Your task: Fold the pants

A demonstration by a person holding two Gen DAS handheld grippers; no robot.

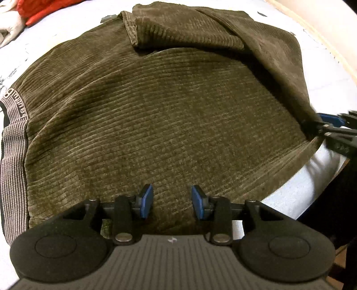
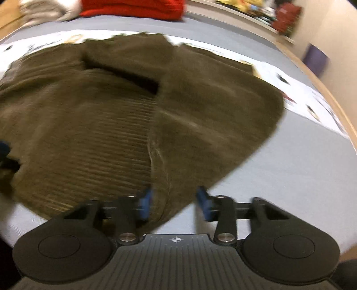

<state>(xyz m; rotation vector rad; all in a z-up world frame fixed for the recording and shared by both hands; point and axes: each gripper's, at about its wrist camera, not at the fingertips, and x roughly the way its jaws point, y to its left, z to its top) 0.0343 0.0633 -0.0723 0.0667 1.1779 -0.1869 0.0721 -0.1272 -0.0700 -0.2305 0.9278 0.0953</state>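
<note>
Left gripper (image 1: 172, 201): jaws spread, nothing between, hovering just over the near hem of the pants (image 1: 156, 116). Right gripper (image 2: 174, 204): jaws apart, a pants corner lying between, not pinched yet. I'd close on that whole edge before lifting. Olive ribbed corduroy, thick, striped waistband (image 1: 13, 142), rumpled leg flap.

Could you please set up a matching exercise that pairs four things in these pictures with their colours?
Things:
1. ribbed corduroy pants
2. striped elastic waistband
3. folded cloth at the far end of the bed
4. pads on the left claw

Colours:
A. red
B. blue
C. olive brown
D. grey with dark stripes

Right pairs: 1-C, 2-D, 3-A, 4-B.
</note>
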